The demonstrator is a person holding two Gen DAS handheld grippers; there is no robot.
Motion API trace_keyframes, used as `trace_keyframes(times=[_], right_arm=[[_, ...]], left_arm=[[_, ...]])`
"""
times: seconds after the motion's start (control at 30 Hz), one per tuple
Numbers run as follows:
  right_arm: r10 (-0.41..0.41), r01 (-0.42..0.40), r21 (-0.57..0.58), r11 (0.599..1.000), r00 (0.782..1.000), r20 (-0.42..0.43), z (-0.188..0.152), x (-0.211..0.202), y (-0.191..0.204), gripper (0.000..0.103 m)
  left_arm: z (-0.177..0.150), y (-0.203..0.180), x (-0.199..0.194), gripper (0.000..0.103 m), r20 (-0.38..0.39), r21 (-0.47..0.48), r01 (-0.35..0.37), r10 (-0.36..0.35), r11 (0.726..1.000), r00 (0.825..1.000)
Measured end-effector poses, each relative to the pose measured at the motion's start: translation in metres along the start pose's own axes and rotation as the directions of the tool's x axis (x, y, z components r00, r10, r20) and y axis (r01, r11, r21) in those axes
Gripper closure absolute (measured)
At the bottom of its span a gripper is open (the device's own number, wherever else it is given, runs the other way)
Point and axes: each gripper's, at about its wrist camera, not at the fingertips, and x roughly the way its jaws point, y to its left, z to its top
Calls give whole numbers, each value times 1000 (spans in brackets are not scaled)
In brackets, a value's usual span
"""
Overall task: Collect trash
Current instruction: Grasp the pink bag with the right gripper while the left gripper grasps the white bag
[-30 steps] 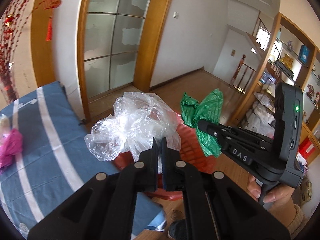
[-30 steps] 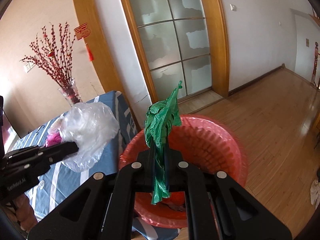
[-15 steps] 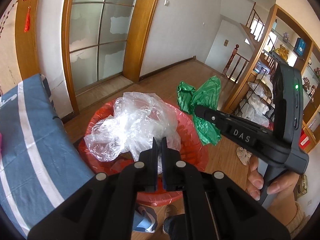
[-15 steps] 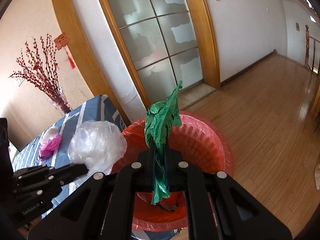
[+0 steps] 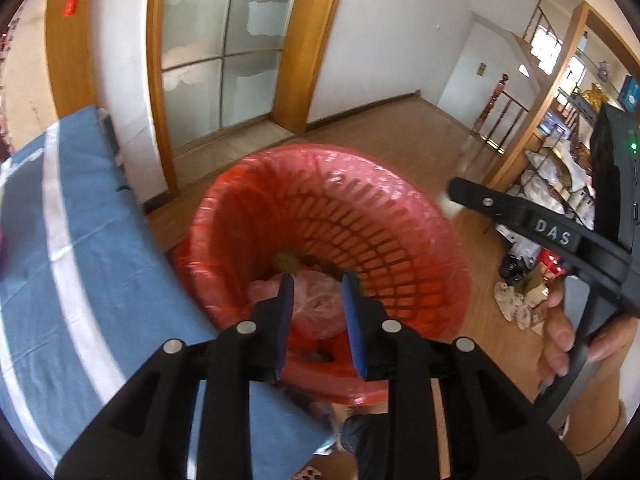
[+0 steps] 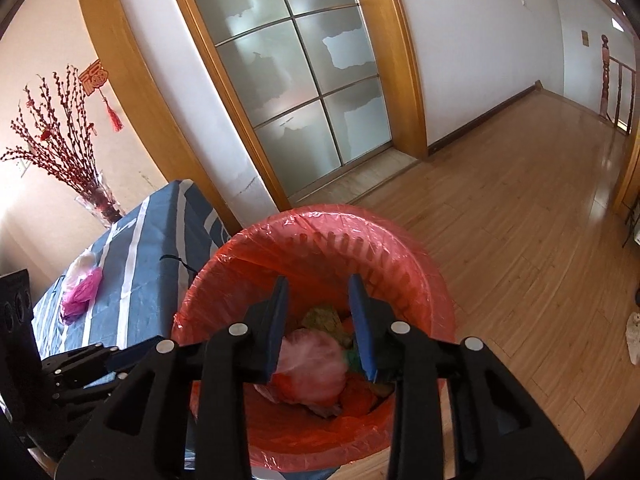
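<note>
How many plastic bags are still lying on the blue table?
2: a pink bag and a whitish bag just behind it, touching, near the table's far side. Others may lie out of view.

Sunlit wooden floor (image 6: 520,208), white walls, frosted glass door (image 6: 296,80) (wood-framed), open shelving (image 5: 568,152) at right

The only lettering I can read is "DAS", in pale capitals on the black body of the right hand-held gripper (image 5: 460,191), seen from the left wrist view. A red hanging ornament (image 6: 94,77) on the wooden door frame carries a character, too small to make out.
</note>
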Motion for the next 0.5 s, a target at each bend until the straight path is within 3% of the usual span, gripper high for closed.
trace_keyframes(times=[0.2, 0.3, 0.4, 0.5], right_arm=[[-12, 14, -93, 996, 1000, 22, 1, -5, 27, 70], [7, -2, -135, 991, 999, 34, 0, -5, 49, 59], [45, -39, -196, 980, 999, 25, -2, -1, 82, 59], [103, -100, -254, 962, 995, -2, -7, 9, 125, 59]], left_arm=[[-16, 31, -38, 61, 79, 9, -137, 136, 991, 988], [-25, 59, -60, 58, 104, -31, -207, 209, 978, 972], [-37, 95, -85, 55, 118, -88, -288, 297, 953, 947], [-51, 137, -113, 53, 126, -165, -370, 391, 914, 912]])
